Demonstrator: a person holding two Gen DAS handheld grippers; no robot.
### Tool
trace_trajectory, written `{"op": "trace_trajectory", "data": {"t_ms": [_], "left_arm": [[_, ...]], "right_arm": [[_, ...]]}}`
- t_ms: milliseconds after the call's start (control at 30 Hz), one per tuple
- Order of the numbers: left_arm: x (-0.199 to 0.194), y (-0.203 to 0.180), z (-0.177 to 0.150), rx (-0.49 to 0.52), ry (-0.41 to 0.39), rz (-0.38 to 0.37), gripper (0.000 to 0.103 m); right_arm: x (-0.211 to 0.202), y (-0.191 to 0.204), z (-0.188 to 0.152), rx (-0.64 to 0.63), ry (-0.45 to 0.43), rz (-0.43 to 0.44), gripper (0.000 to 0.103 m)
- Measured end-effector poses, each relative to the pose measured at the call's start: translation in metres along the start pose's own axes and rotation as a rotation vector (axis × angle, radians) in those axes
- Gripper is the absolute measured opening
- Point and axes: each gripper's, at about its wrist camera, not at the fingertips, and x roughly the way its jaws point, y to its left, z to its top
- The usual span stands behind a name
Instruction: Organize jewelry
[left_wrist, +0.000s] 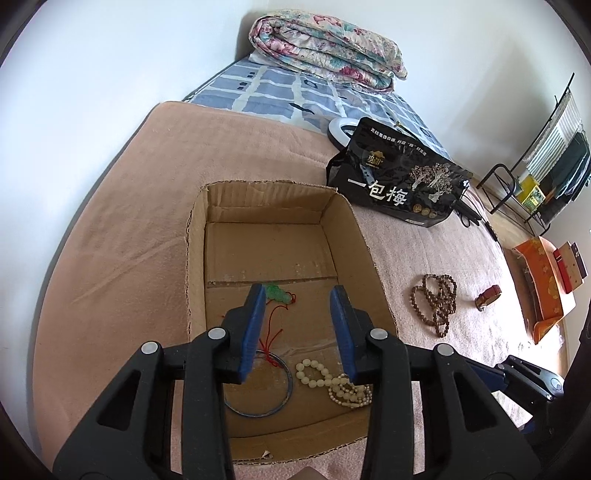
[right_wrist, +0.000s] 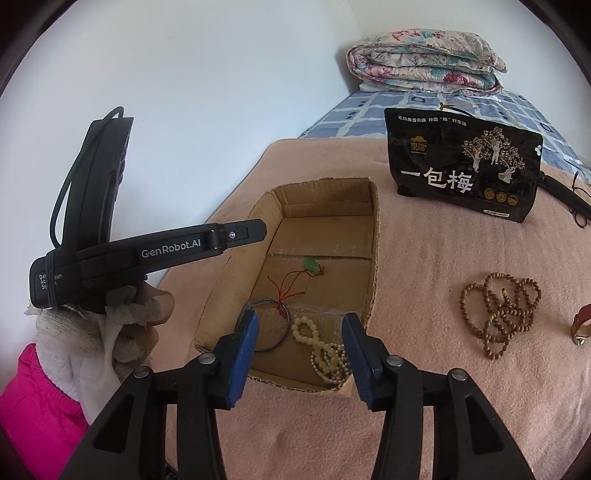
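Cardboard box (left_wrist: 273, 236) on the bed holds cream beads (left_wrist: 334, 384) beneath both grippers, left (left_wrist: 297, 328) and right (right_wrist: 297, 350), fingers apart and empty.

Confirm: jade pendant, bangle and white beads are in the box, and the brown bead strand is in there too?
Not quite. The brown bead strand lies on the pink blanket, outside the box, to its right in the right wrist view. The jade pendant, bangle and white beads are in the box.
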Motion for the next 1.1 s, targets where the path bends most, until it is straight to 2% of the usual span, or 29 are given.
{"op": "trace_trajectory", "data": {"t_ms": [167,633,833,1000,1100], "left_arm": [[-0.003,-0.002,0.0,0.007,-0.007,0.004,0.036],[-0.021,-0.034,-0.007,0.081,-0.072,0.036,0.036],[-0.032,-0.054,-0.012,0.124,-0.112,0.045,0.036],[-0.04,-0.068,-0.017,0.15,-0.142,0.052,0.036],[-0.046,-0.077,-0.021,0.166,-0.16,0.052,0.036]], "right_arm": [[-0.005,-0.005,0.0,0.006,-0.011,-0.02,0.058],[-0.035,-0.031,-0.003,0.028,-0.061,-0.125,0.085],[-0.049,-0.039,-0.007,0.019,-0.078,-0.176,0.092],[-0.058,-0.046,-0.009,0.016,-0.087,-0.228,0.092],[-0.064,-0.052,-0.01,0.019,-0.099,-0.261,0.099]]}}
